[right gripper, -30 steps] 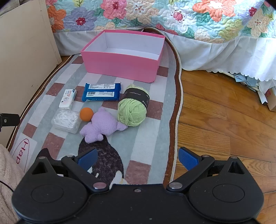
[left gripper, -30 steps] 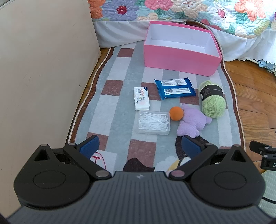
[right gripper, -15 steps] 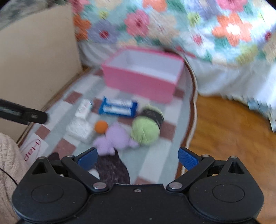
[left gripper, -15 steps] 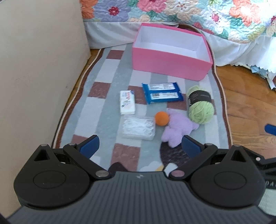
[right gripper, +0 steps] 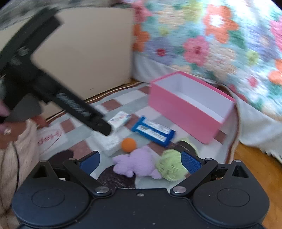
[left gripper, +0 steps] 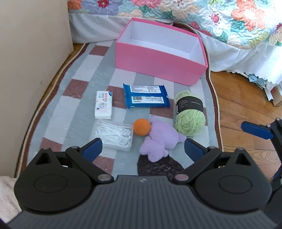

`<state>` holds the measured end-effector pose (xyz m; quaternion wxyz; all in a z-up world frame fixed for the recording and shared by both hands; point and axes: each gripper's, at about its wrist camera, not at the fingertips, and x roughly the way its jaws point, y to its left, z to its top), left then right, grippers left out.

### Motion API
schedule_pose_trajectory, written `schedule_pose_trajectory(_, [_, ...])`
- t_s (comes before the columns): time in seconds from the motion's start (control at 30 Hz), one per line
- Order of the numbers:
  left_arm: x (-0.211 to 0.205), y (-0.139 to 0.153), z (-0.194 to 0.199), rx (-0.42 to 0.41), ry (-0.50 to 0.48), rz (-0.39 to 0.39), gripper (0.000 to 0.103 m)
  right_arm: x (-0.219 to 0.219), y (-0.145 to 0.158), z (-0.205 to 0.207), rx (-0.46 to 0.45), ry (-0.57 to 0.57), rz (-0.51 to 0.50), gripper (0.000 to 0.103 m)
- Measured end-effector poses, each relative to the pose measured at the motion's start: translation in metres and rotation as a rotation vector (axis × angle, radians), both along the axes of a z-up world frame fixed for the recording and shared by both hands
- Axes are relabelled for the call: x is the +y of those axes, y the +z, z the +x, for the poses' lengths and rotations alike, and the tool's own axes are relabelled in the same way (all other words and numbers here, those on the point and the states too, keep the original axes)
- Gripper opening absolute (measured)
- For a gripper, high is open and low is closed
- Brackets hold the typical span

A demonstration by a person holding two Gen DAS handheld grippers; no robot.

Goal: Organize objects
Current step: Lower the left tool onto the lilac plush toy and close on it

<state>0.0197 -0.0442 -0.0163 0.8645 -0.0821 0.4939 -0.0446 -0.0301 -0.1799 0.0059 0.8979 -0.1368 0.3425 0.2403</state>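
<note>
An empty pink box (left gripper: 158, 59) stands at the far end of the rug. In front of it lie a blue wipes pack (left gripper: 146, 96), a white tissue pack (left gripper: 103, 104), a clear box of floss picks (left gripper: 114, 135), an orange ball (left gripper: 141, 126), a purple plush toy (left gripper: 161, 139) and a green yarn ball (left gripper: 190, 113). My left gripper (left gripper: 142, 149) is open and empty, just short of the floss box and plush. My right gripper (right gripper: 140, 162) is open and empty above the plush (right gripper: 135, 163) and yarn (right gripper: 171, 164). The pink box (right gripper: 185, 109) also shows there.
A checked rug (left gripper: 77, 98) covers the floor, with wood floor (left gripper: 246, 105) on the right. A beige panel (left gripper: 31, 61) stands on the left. A bed with a floral quilt (left gripper: 211, 15) runs behind the box. The right wrist view is blurred.
Both grippers moved in toward the objects. The right gripper swung left and now shows at the right edge of the left wrist view; the left gripper's body crosses the right wrist view.
</note>
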Motion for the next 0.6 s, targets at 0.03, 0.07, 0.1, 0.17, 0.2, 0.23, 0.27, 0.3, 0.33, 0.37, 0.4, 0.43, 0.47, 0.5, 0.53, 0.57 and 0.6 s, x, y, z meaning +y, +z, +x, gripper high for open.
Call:
schedule_pose_trajectory(0.03, [-0.001, -0.005, 0.002, 0.000, 0.001, -0.016, 0.100, 0.003, -0.005, 0.001, -0.013, 0.025, -0.017, 0.100])
schedule_pose_trajectory(0.07, [-0.001, -0.010, 0.004, 0.002, 0.006, -0.033, 0.099, 0.006, -0.009, 0.003, -0.023, 0.045, -0.033, 0.100])
schedule_pose_trajectory(0.1, [0.000, -0.015, 0.006, 0.009, 0.009, -0.054, 0.097, 0.009, -0.015, 0.005, -0.022, 0.066, -0.044, 0.100])
schedule_pose_trajectory(0.17, [0.000, -0.026, 0.010, 0.020, 0.012, -0.108, 0.093, 0.012, -0.027, 0.013, 0.010, 0.104, -0.040, 0.100])
schedule_pose_trajectory(0.2, [-0.001, -0.031, 0.012, 0.026, 0.013, -0.126, 0.091, 0.012, -0.033, 0.015, 0.024, 0.117, -0.030, 0.100])
schedule_pose_trajectory(0.23, [-0.003, -0.036, 0.014, 0.031, 0.012, -0.137, 0.089, 0.013, -0.038, 0.017, 0.035, 0.131, -0.019, 0.100])
schedule_pose_trajectory(0.27, [-0.005, -0.041, 0.016, 0.033, 0.011, -0.141, 0.085, 0.013, -0.044, 0.020, 0.044, 0.149, -0.014, 0.100])
schedule_pose_trajectory(0.3, [-0.007, -0.046, 0.018, 0.037, 0.010, -0.140, 0.082, 0.015, -0.050, 0.023, 0.047, 0.167, -0.015, 0.100])
schedule_pose_trajectory(0.33, [-0.009, -0.051, 0.020, 0.041, 0.007, -0.145, 0.080, 0.017, -0.055, 0.026, 0.050, 0.189, -0.022, 0.100])
schedule_pose_trajectory(0.37, [-0.009, -0.055, 0.022, 0.045, 0.006, -0.153, 0.076, 0.019, -0.059, 0.031, 0.057, 0.203, -0.024, 0.100])
schedule_pose_trajectory(0.4, [-0.010, -0.060, 0.023, 0.057, 0.006, -0.162, 0.072, 0.020, -0.063, 0.035, 0.068, 0.211, -0.018, 0.100])
schedule_pose_trajectory(0.43, [-0.010, -0.065, 0.025, 0.069, 0.004, -0.171, 0.070, 0.021, -0.066, 0.040, 0.083, 0.216, -0.008, 0.099])
schedule_pose_trajectory(0.47, [-0.010, -0.068, 0.026, 0.077, 0.006, -0.181, 0.067, 0.022, -0.071, 0.045, 0.100, 0.220, 0.003, 0.099])
schedule_pose_trajectory(0.5, [-0.009, -0.073, 0.027, 0.085, 0.008, -0.191, 0.066, 0.023, -0.076, 0.050, 0.116, 0.226, 0.007, 0.099])
schedule_pose_trajectory(0.53, [-0.009, -0.077, 0.028, 0.094, 0.011, -0.197, 0.065, 0.025, -0.080, 0.053, 0.124, 0.229, 0.002, 0.099])
schedule_pose_trajectory(0.57, [-0.008, -0.081, 0.029, 0.101, 0.015, -0.204, 0.063, 0.026, -0.085, 0.056, 0.128, 0.236, -0.008, 0.099])
schedule_pose_trajectory(0.6, [-0.007, -0.085, 0.030, 0.107, 0.020, -0.211, 0.061, 0.028, -0.090, 0.058, 0.130, 0.242, -0.017, 0.099])
